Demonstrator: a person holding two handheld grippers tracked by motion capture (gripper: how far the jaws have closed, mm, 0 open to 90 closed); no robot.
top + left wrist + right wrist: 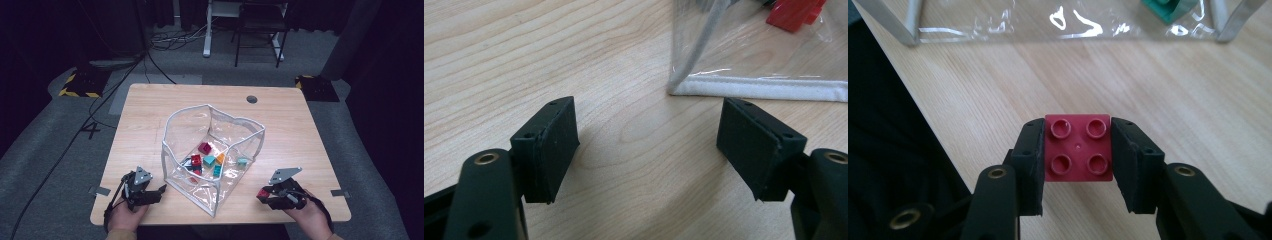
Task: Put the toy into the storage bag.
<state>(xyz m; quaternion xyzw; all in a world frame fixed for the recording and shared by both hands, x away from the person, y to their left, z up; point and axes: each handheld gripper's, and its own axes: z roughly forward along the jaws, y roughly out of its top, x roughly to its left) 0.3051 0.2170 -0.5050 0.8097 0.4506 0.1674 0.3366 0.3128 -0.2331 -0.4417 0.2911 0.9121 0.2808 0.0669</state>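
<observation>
The right gripper [1077, 150] is clamped on a dark red toy brick [1078, 148], its two black pads pressed flat against the brick's opposite sides, the four studs facing up toward the camera. In the high view this gripper [264, 195] sits just off the near right corner of a clear plastic bag [212, 145], with the brick [262, 194] a red speck at its tip over the wooden table [150, 107].

The bag stands open in the middle of the table, its white-trimmed rim held up in a rough box shape. Inside the bag lie several more bricks: a dark red one [204, 147] toward the back, a brighter red one [196, 160] nearer the front, a teal one [209, 160] beside it, an orange one [220, 158] and a pale teal one [242, 161] against the right wall. Between the held brick and those inside stands the bag's near wall and its white edge, seen in the right gripper view as a clear sheet [1048, 22] across the top, with a green brick [1168, 7] behind it.

The left gripper [161, 190] rests off the bag's near left corner, jaws spread wide with nothing between them. In its own view the left gripper [647, 145] faces bare wood, the bag's white seam [759, 87] just ahead of its jaws and a red brick [794, 12] behind the plastic.
</observation>
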